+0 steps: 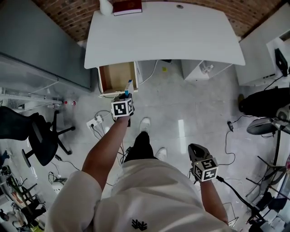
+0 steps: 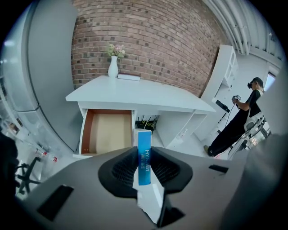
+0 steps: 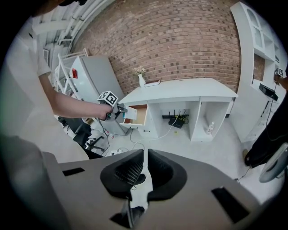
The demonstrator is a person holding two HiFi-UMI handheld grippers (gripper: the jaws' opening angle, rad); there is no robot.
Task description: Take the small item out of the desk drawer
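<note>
A small blue and white box (image 2: 144, 155) stands upright between the pads of my left gripper (image 2: 144, 167), which is shut on it. In the head view the left gripper (image 1: 128, 89) holds the box (image 1: 128, 84) above the floor, just in front of the open wooden drawer (image 1: 116, 78) of the white desk (image 1: 163, 34). The drawer's bottom (image 2: 108, 131) looks bare. My right gripper (image 1: 197, 150) hangs low beside my right hip, far from the desk; its jaws (image 3: 145, 170) are together with nothing between them.
A white vase (image 1: 105, 6) and a dark red book (image 1: 127, 7) sit on the desk's far edge. A black office chair (image 1: 37, 136) and a power strip (image 1: 94, 122) with cables lie left of me. A person in black (image 2: 237, 128) stands at right.
</note>
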